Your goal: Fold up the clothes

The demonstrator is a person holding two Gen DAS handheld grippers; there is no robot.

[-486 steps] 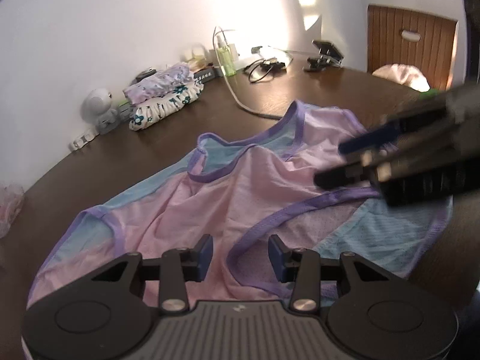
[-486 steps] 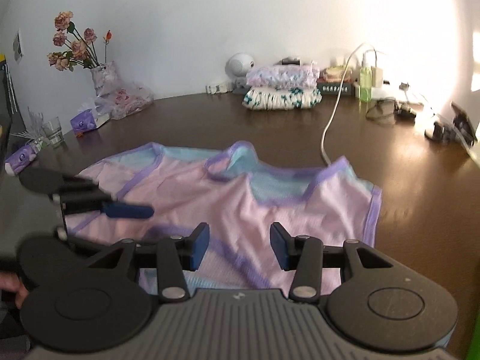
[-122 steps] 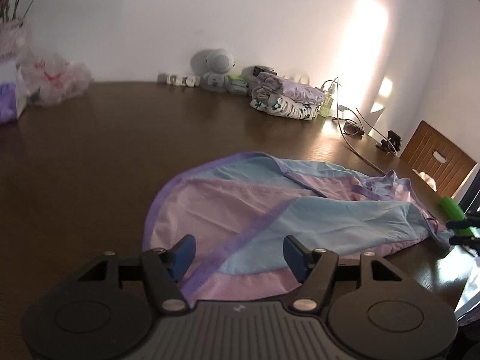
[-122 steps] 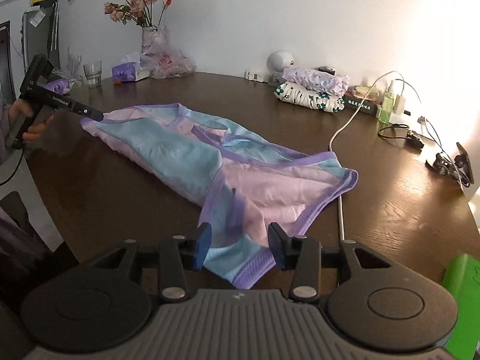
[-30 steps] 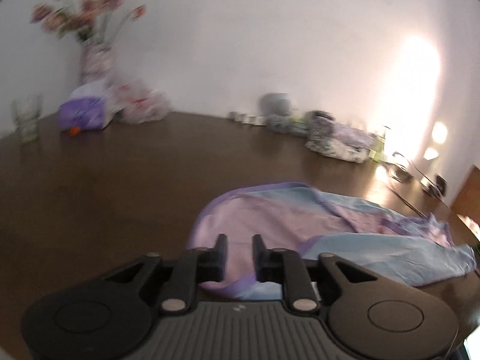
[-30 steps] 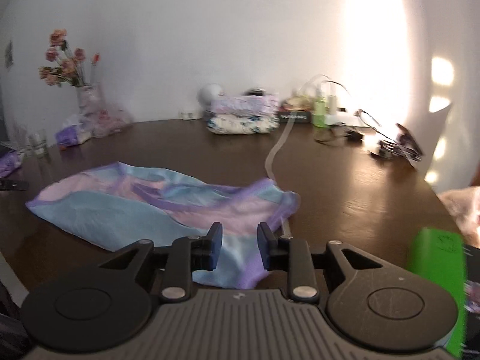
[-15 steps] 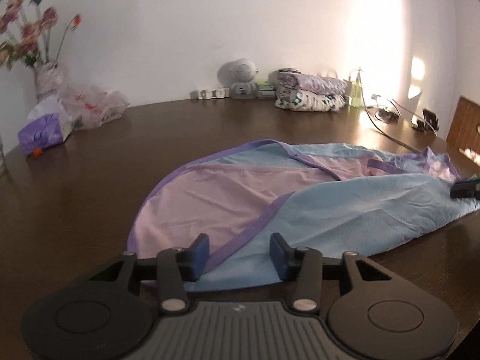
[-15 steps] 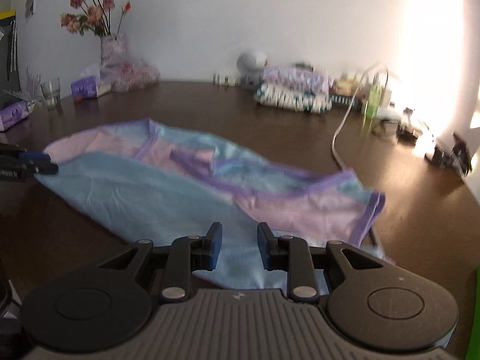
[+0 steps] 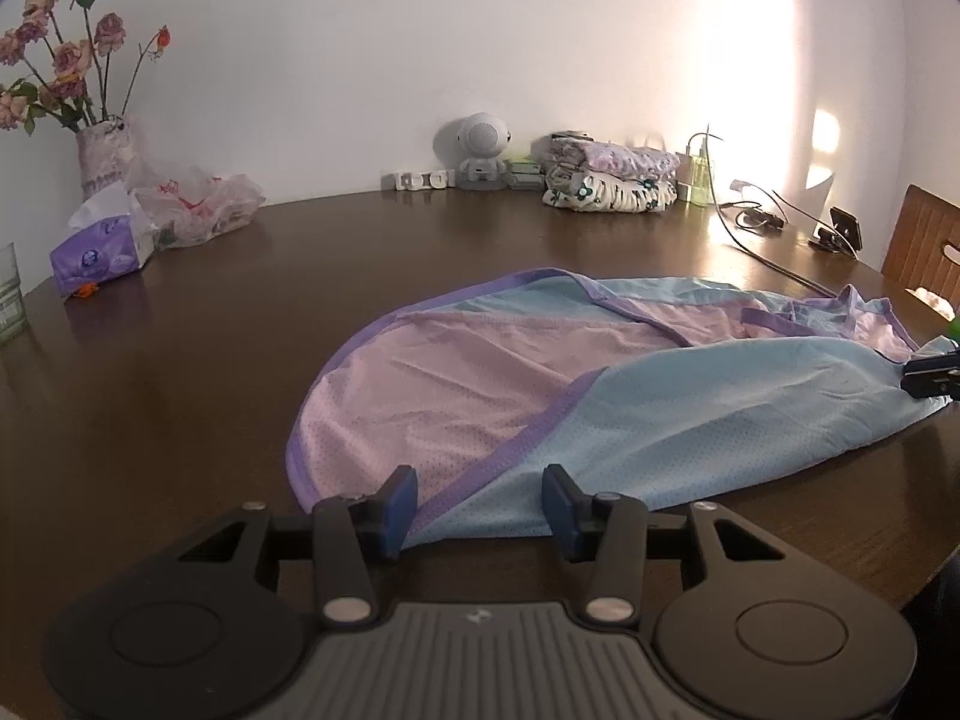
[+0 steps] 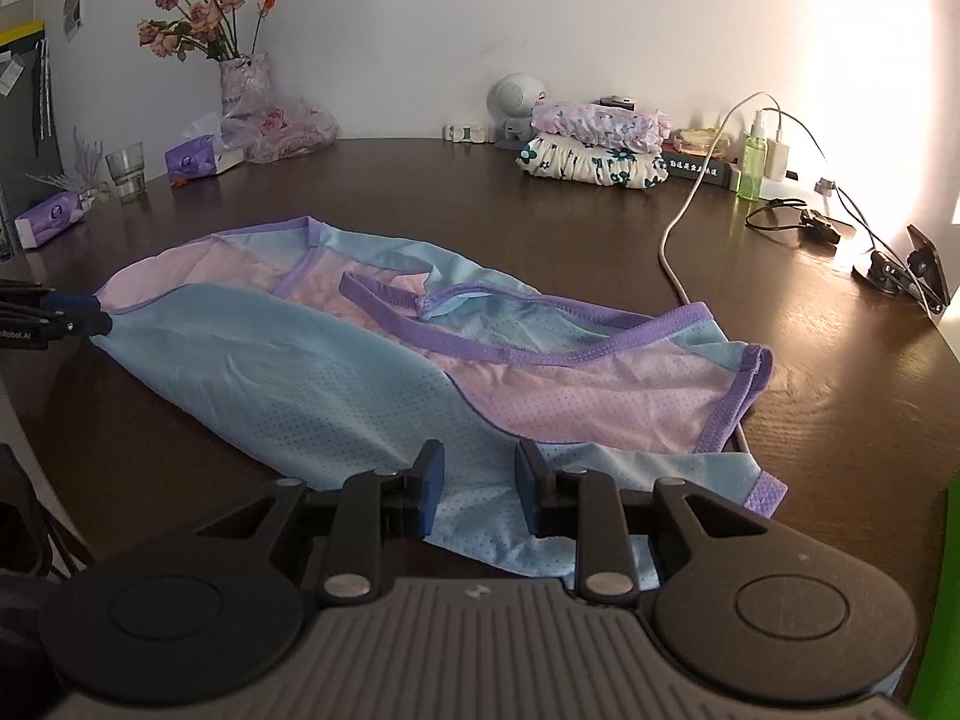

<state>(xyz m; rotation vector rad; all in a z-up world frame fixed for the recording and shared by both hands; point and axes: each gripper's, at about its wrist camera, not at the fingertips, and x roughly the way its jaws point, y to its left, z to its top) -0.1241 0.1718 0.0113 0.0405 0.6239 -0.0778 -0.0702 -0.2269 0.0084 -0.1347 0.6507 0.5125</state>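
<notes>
Both ends of the garment (image 9: pixel 600 396), lying half-folded lengthwise on the desk (image 9: pixel 240 312), sit before me, my left gripper (image 9: pixel 478 504) and right gripper (image 10: pixel 477 483) spread and empty, so I judge each must next pinch its near edge.

- Strong warm glare on the wall (image 9: pixel 750 60) at right, spilling onto the tabletop (image 10: pixel 870 324).
- Dim left side; sharp focus; fisheye bending, dark corners.

"oRobot.AI" on left gripper (image 10: pixel 90 313)
</notes>
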